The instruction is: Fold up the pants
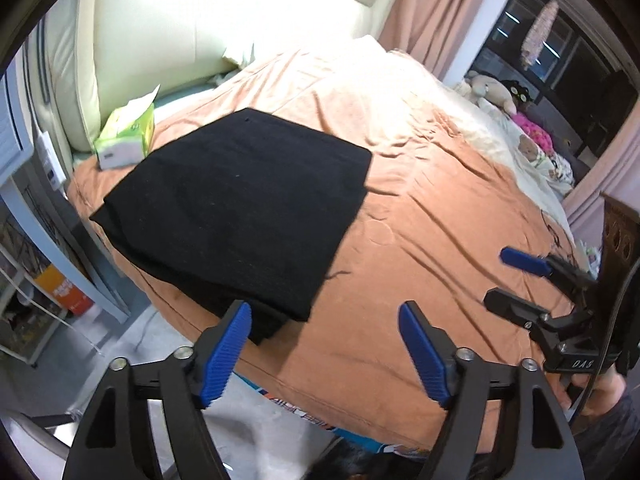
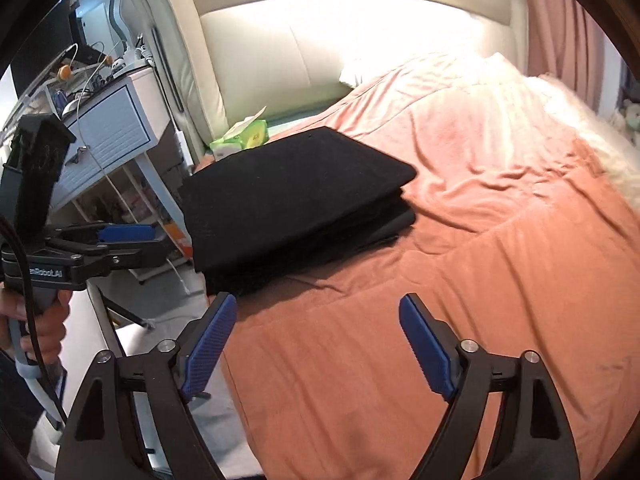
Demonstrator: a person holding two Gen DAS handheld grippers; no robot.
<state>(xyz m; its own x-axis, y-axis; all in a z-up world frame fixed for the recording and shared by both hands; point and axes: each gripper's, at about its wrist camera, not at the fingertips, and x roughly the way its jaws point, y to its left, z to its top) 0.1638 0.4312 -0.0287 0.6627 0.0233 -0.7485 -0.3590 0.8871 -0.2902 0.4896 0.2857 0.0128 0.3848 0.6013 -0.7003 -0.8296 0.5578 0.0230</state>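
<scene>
The black pants (image 1: 240, 200) lie folded into a thick, flat rectangle on the orange bed cover (image 1: 440, 220), near the bed's left edge. My left gripper (image 1: 325, 312) is open just short of the bundle's near corner, with nothing between its blue pads. To its right, my right gripper (image 1: 500, 276) hangs open over bare cover. In the right wrist view the folded pants (image 2: 288, 200) show stacked layers at their right edge. My right gripper (image 2: 318, 302) stands open and empty in front of them. The left gripper (image 2: 156, 242) is at the far left, held by a hand.
A green tissue pack (image 1: 128, 136) lies beyond the pants by the cream headboard (image 1: 180, 32). A blue-and-white nightstand (image 2: 112, 140) with cables stands left of the bed. Plush toys (image 1: 496, 92) sit along the far right side, by pink curtains (image 1: 432, 12).
</scene>
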